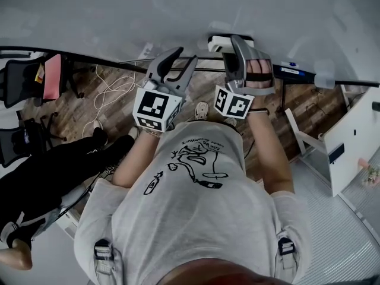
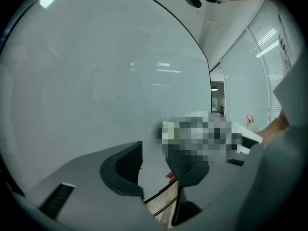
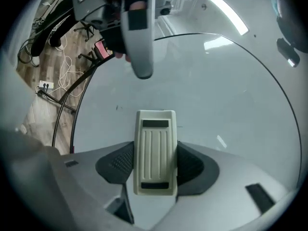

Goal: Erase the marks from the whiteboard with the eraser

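Observation:
The whiteboard (image 1: 119, 16) fills the far side of the head view, and its surface looks pale and blank there. A cream ribbed eraser (image 3: 155, 150) sits upright between the pads of my right gripper (image 3: 155, 166), which is shut on it and holds it close to the board (image 3: 221, 100). One tiny dark speck (image 3: 116, 108) shows on the board to the eraser's left. In the head view the eraser (image 1: 222, 42) is at the board's lower edge, with the right gripper (image 1: 237, 45) behind it. My left gripper (image 1: 184, 57) is beside it, open and with nothing in it (image 2: 156, 165), facing the board (image 2: 96, 81).
Black office chairs (image 1: 35, 79) and loose cables (image 1: 113, 88) are on the wood floor at left. A person in black (image 1: 53, 171) sits at lower left. A white cabinet (image 1: 350, 141) stands at right. The board's dark frame rail (image 1: 309, 76) runs below its edge.

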The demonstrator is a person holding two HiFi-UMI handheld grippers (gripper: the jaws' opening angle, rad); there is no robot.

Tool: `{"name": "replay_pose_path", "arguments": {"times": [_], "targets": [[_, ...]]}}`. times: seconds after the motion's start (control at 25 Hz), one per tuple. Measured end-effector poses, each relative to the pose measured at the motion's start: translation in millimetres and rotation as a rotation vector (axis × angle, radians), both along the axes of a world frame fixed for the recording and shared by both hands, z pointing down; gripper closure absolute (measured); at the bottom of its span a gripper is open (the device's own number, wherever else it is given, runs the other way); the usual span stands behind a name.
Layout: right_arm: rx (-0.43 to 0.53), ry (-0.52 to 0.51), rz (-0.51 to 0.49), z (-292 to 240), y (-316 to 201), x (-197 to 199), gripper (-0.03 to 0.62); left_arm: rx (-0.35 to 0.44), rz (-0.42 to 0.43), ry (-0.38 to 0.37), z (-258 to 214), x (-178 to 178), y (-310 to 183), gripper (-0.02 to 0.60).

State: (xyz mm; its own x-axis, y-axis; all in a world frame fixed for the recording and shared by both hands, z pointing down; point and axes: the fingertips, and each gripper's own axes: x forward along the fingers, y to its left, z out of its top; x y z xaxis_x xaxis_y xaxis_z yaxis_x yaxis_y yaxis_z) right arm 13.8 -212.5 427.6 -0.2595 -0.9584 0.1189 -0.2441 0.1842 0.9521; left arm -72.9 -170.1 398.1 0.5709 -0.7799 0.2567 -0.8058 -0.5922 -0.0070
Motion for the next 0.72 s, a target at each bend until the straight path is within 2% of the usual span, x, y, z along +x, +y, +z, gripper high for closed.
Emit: {"name": "replay_pose_path", "arguments": {"times": [0.2, 0.32, 0.52, 0.72], "targets": [[0.038, -0.043, 0.009, -70.4, -1.3, 3.1, 0.335, -0.006, -0.01, 0.015, 1.1, -3.8, -2.1, 0.423], [0.04, -0.055, 0.014, -91.0, -1.2, 1.5, 0.335, -0.007, -0.017, 0.016, 1.6, -6.6, -1.5, 0.423], [0.075, 0.038, 0.026, -71.6, -0.4, -3.4, 0.336, -0.013, -0.017, 0.015, 4.9, -8.0, 2.1, 0.423], [0.023, 0.186, 0.005, -7.3, -1.0, -16.1, 0.336, -0.015, -0.031, 0.011, 5.9, -14.4, 6.5, 0.423]]}}
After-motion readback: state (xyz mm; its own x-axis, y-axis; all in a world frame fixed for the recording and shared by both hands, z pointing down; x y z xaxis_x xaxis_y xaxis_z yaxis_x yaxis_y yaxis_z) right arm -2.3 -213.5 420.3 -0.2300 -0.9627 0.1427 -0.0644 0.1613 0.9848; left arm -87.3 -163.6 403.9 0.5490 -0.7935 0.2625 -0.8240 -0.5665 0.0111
